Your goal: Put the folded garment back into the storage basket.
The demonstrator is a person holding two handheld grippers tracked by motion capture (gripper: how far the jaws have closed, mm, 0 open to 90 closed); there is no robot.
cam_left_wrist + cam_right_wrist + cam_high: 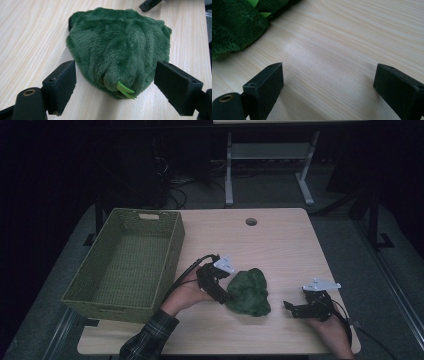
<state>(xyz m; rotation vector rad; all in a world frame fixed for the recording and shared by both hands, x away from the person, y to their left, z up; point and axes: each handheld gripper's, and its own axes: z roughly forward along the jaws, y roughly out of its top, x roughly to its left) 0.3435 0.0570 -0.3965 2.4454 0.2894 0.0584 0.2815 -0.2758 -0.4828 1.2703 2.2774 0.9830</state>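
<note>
No readable text, labels, brands, numbers or signs anywhere: none on the green plush toy, none on the woven basket, none on the wooden table, none on either gripper's black jaws.

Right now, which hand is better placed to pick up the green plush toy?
The left. The left gripper has its open jaws on either side of the green plush toy, beside the basket. The right gripper stands apart, open over bare table.
</note>
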